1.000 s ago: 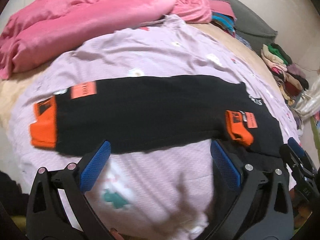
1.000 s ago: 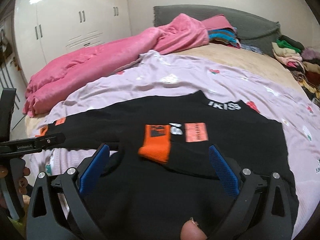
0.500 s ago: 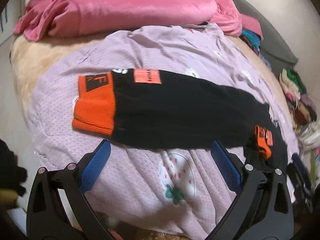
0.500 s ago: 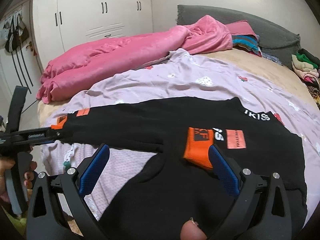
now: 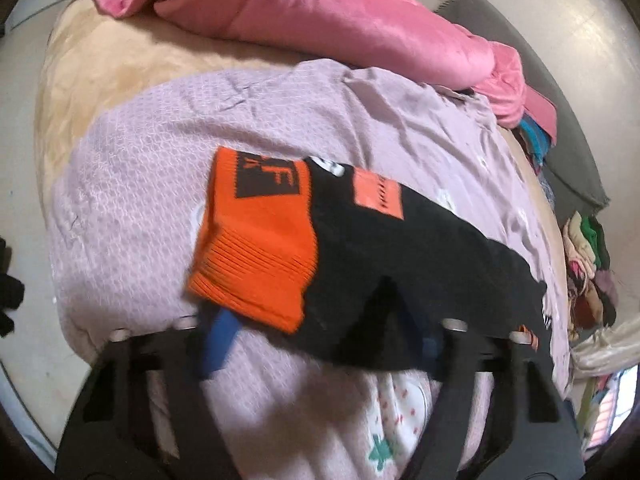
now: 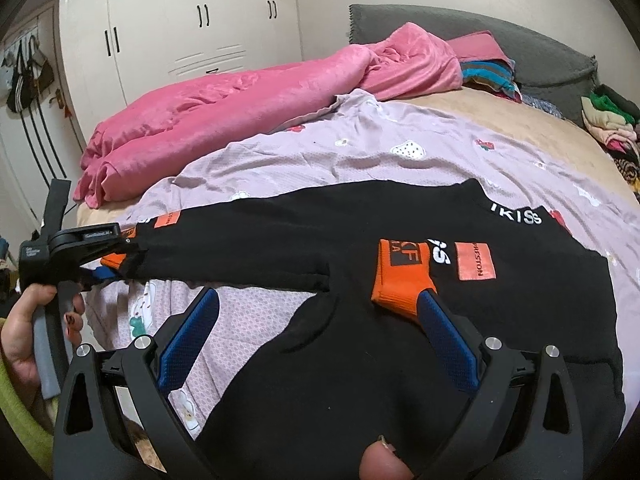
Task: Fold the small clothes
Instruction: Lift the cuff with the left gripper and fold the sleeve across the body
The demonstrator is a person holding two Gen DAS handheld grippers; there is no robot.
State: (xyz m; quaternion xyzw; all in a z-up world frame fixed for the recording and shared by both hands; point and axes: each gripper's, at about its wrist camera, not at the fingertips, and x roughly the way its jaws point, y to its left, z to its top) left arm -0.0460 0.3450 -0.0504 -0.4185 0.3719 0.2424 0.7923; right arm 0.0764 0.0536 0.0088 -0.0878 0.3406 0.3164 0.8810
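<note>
Between your left tongs (image 5: 320, 344) lies the orange cuff (image 5: 256, 248) of the black top's (image 6: 360, 248) outstretched sleeve; the jaws are closing on it, with the sleeve edge draped over both blue pads, though the blur hides whether they press yet. Beyond the cuff, the lilac sheet (image 5: 160, 152) runs bare to the bed's rounded edge, so you have open room on that side. Farther ahead sits the pink blanket (image 5: 320, 12), well apart from the sleeve.

Your right tongs (image 6: 320, 320) stand wide apart over the top's body, holding nothing. Just beside their right pad lies the second orange cuff (image 6: 400, 276), folded onto the chest. Off to their left, your left hand (image 6: 24, 336) grips its tool at the sleeve's far end.
</note>
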